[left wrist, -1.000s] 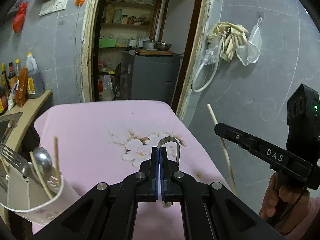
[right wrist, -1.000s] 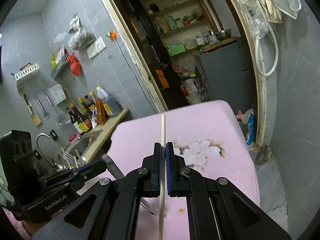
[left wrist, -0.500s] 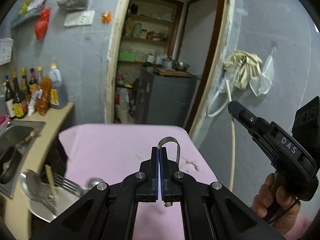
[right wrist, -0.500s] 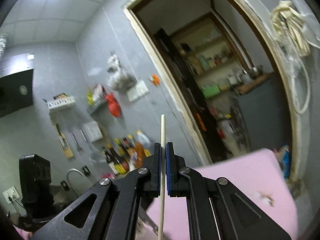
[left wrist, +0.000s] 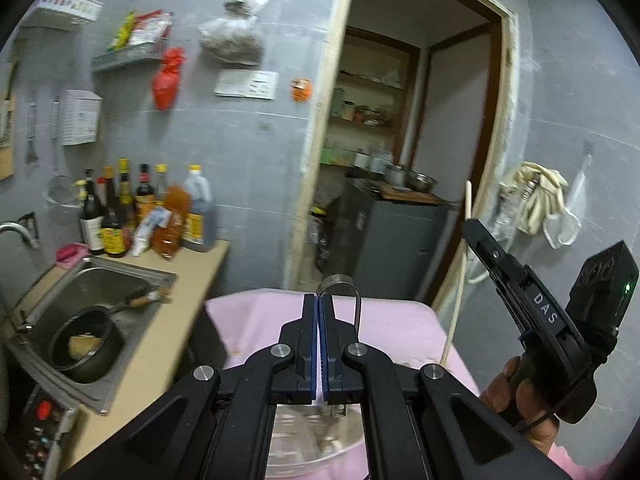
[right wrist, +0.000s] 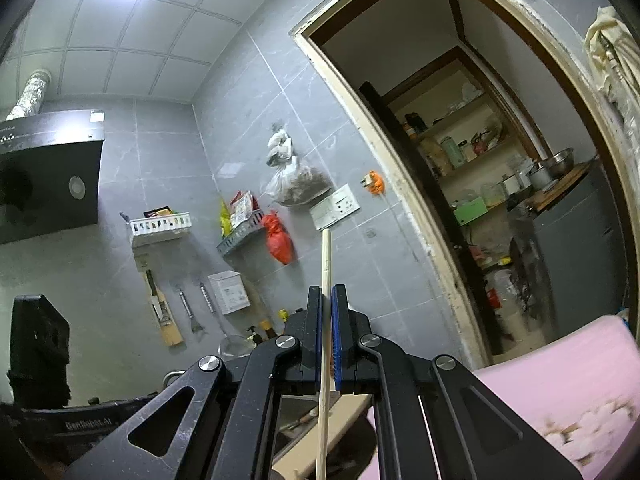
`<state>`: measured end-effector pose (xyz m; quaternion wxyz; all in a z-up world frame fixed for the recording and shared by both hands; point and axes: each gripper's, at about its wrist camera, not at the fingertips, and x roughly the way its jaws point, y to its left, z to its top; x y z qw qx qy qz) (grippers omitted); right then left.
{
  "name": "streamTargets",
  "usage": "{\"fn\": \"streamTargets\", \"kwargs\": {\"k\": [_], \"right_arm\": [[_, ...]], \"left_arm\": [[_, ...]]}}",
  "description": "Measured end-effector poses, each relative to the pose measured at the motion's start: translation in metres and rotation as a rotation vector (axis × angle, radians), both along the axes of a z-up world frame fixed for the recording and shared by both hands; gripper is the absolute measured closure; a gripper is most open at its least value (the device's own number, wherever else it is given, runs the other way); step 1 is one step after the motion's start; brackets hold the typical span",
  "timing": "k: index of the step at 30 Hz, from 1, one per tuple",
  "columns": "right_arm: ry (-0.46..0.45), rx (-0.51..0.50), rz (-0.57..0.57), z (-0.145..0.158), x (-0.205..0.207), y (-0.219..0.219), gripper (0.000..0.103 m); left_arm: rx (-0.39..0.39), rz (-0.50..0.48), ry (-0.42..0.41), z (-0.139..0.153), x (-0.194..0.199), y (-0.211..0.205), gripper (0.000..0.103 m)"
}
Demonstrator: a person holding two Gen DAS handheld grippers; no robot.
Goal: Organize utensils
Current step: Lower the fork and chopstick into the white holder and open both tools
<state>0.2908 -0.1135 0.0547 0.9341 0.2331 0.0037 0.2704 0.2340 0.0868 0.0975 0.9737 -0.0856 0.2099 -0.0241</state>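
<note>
Below, sink [left wrist: 120,276] – dark pan [left wrist: 86,344] inside

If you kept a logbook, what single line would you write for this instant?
left gripper: shut on metal handle | right gripper: shut on chopstick, upright | scene: pink cloth, sink beside

I see a pale, matt wooden chopstick [right wrist: 326,280], a shiny steel sink [left wrist: 108,280], soft pink tablecloth [left wrist: 400,320] and glossy grey wall tiles [right wrist: 168,168].
</note>
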Motion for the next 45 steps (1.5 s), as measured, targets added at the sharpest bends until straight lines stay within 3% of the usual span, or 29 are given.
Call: {"fn": "streamTargets", "kwargs": {"k": [7, 12, 26, 33, 39, 45], "right_arm": [[0.027, -0.031, -0.031, -0.036, 0.003, 0.031, 0.099], [0.019, -0.121, -0.087, -0.061, -0.001, 0.049, 0.099], [0.028, -0.274, -0.136, -0.095, -0.009, 0.065, 0.099], [0.067, -0.309, -0.139, -0.101, -0.012, 0.065, 0.099], [0.119, -0.321, -0.131, -0.103, -0.014, 0.062, 0.098], [0.166, -0.329, -0.121, -0.102, -0.015, 0.06, 0.097]], "left_arm": [[0.014, 0.075, 0.024, -0.02, -0.008, 0.042, 0.102], [0.027, 0.098, 0.055, -0.047, -0.011, 0.055, 0.102], [0.11, 0.081, 0.046, -0.107, -0.005, 0.046, 0.101], [0.127, 0.052, 0.09, -0.125, -0.007, 0.038, 0.101], [0.075, 0.018, 0.145, -0.131, -0.005, 0.041, 0.1], [-0.044, -0.023, 0.181, -0.135, -0.001, 0.053, 0.1]]}}
